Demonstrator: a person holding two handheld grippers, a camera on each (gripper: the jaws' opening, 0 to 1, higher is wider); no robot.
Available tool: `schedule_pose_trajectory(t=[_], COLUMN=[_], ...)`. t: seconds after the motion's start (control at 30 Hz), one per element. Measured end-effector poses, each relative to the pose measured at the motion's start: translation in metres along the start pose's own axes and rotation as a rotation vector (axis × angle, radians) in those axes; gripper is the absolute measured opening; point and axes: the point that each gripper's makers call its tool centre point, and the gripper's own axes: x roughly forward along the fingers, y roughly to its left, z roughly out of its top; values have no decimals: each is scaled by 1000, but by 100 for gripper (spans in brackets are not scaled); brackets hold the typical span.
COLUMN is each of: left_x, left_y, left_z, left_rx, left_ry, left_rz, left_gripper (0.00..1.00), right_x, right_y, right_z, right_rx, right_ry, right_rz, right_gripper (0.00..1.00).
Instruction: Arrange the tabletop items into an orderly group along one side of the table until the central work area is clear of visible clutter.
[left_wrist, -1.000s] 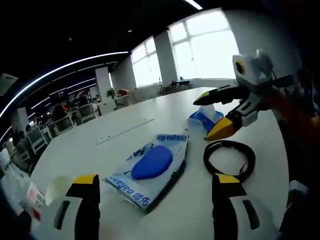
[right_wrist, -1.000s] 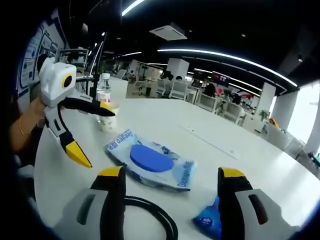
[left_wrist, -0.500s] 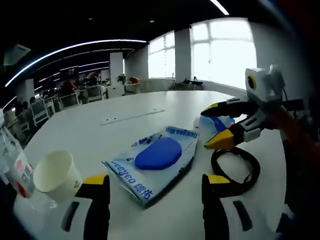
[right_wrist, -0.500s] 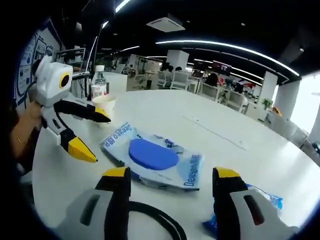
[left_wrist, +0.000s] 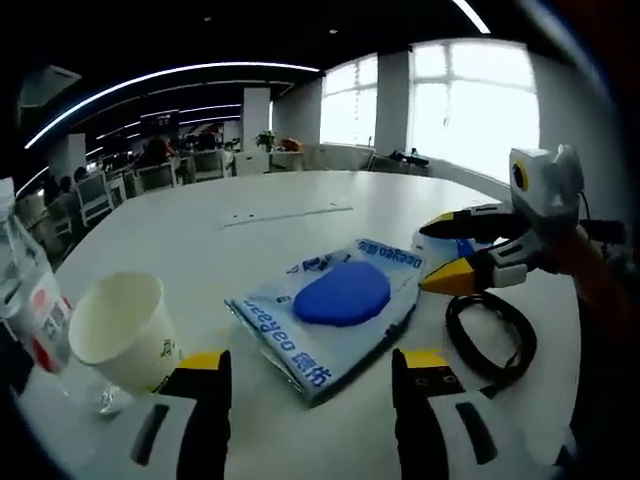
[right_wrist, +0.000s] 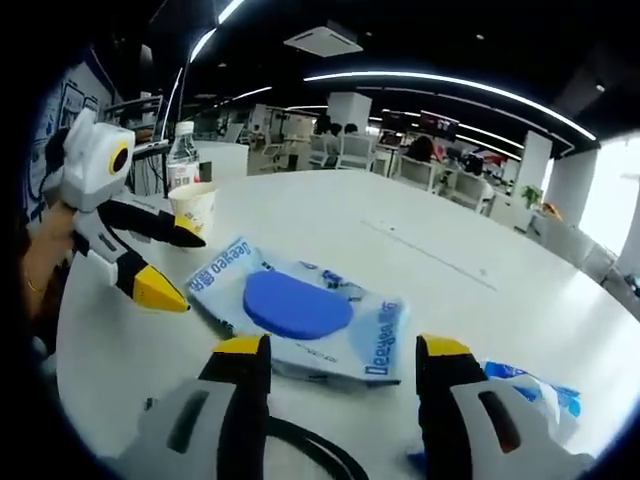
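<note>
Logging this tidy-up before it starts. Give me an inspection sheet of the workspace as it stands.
Surface: white table, round-edged.
Job's things: wipes pack flat at centre; paper cup upright beside water bottle; blue packet.
Clutter: nothing seen beyond these.
Grippers: left hand-held gripper open, empty; right hand-held gripper open, empty.
Cables: black cable coiled beside the pack.
Surroundings: open office, desks, chairs, windows.

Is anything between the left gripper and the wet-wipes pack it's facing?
Nothing visible. In the left gripper view, the left gripper is open and the wet-wipes pack lies flat just ahead of its jaws, with bare table between. The paper cup stands off to one side, the black cable coil to the other.
</note>
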Motion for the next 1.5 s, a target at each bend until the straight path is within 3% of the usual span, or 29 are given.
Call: schedule_pose_trajectory(t=[0.17, 0.27, 0.47, 0.67, 0.87, 1.27, 1.5], left_x=[2, 3, 5, 5, 7, 12, 14], left_y=[-10, -9, -7, -3, 2, 5, 6], left_z=[1, 1, -6, -7, -10, -13, -12], left_rx=[-91, -89, -73, -85, -133, -138, -133], left_ry=[2, 1, 26, 36, 49, 89, 100], left_rz=[-54, -47, -29, -18, -11, -6, 7], left_gripper=[62, 61, 46, 44, 36, 30, 21], right_x=[5, 6, 8, 13, 18, 20, 24], right_y=[-9, -9, -7, -12, -13, -17, -22], right_z=[-8, -11, -12, -14, -19, -17, -26], right_rx=[36, 21, 27, 46, 80, 53, 120], right_ry=[19, 33, 37, 50, 69, 68, 98], right_rz=[-30, -38, -37, -57, -60, -84, -101], right_gripper=[48, 43, 42, 39, 34, 32, 26])
